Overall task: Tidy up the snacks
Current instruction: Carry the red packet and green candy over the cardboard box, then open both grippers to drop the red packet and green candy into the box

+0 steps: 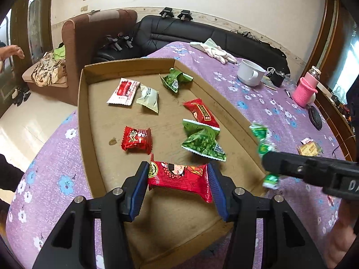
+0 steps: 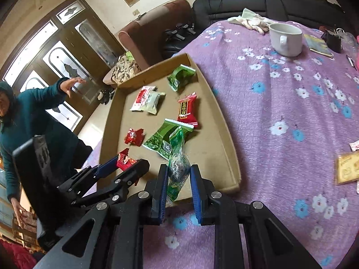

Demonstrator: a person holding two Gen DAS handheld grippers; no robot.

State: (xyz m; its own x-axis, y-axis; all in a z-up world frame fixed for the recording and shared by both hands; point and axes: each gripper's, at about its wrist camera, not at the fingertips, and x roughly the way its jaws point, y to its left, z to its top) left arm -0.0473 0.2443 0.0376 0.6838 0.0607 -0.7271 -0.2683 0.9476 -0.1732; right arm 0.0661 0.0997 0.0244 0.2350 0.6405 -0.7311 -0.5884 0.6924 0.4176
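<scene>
Over the near end of the cardboard tray (image 1: 82,103), my left gripper (image 1: 177,180) is clenched on a red snack packet (image 1: 179,176), blue pads pressing both its ends. At the tray's near right corner, my right gripper (image 2: 178,176) is clamped on a green-wrapped candy (image 2: 177,168), held just above the rim. Inside the tray I count six more: a small red packet (image 1: 136,139), a green pea packet (image 1: 203,141), a red bar (image 1: 200,113), a pale packet (image 1: 148,98) touching a white-and-red one (image 1: 123,91), and a crumpled green packet (image 1: 176,79) at the far end. Beyond the tray's right wall, a white mug (image 1: 250,72) sits on the purple cloth (image 1: 269,112).
</scene>
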